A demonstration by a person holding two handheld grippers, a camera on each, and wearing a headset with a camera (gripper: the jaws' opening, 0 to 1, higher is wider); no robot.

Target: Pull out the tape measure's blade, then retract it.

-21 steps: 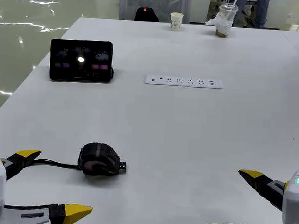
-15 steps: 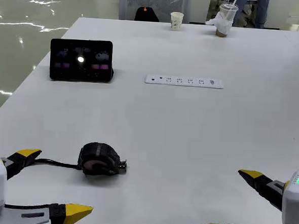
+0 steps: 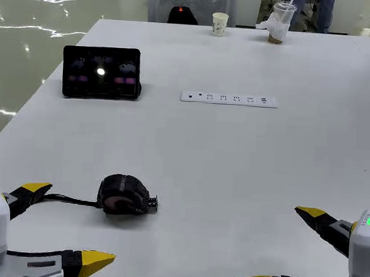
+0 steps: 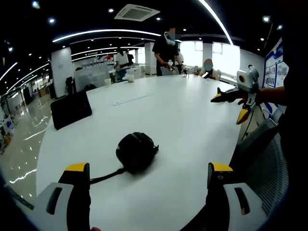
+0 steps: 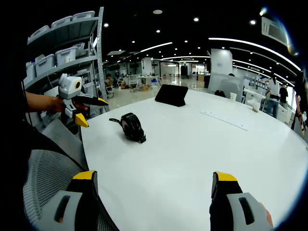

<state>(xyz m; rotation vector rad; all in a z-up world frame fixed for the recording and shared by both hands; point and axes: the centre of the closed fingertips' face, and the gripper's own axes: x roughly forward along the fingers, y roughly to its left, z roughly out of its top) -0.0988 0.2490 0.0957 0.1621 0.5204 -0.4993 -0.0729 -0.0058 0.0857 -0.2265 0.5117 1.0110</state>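
Black rounded tape measure (image 3: 123,195) sits toward near left corner of white bench (image 3: 234,154); left tool (image 3: 73,223) and right tool (image 3: 274,247) both open, empty.

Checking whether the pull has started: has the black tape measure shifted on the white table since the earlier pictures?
No. The black round tape measure keeps its place relative to the white power strip; only the camera nudged.

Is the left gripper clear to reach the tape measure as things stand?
Probably yes: the left gripper is open, the tape measure lies just ahead of its jaws on the table, and nothing stands between them.
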